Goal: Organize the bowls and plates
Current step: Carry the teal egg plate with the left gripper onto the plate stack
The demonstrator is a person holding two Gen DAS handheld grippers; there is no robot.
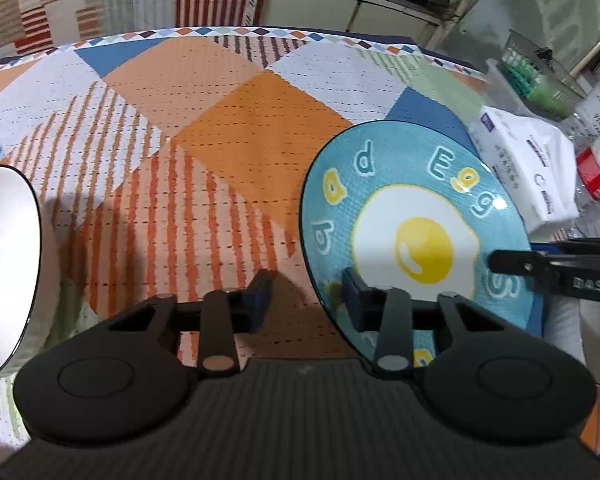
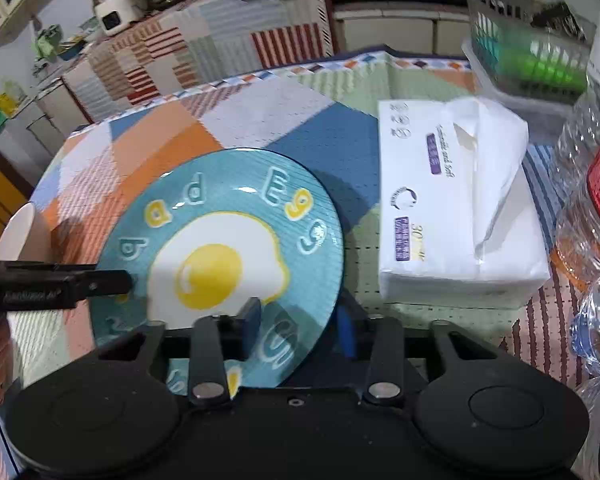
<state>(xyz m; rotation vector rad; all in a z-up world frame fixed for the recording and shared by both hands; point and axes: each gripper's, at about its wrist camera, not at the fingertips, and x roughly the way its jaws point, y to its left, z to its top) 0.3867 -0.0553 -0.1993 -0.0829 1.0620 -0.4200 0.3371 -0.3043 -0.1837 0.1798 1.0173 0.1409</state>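
Both wrist cameras sit low and close over the table, facing forward along their fingers. The left views from the blue egg plate (image 1: 416,236) leftward side; the right, its rightward. Both share that plate.

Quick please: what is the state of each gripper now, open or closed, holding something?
Left gripper: open, holding nothing, at the blue egg plate's edge.
Right gripper: open, straddling the plate's rim.
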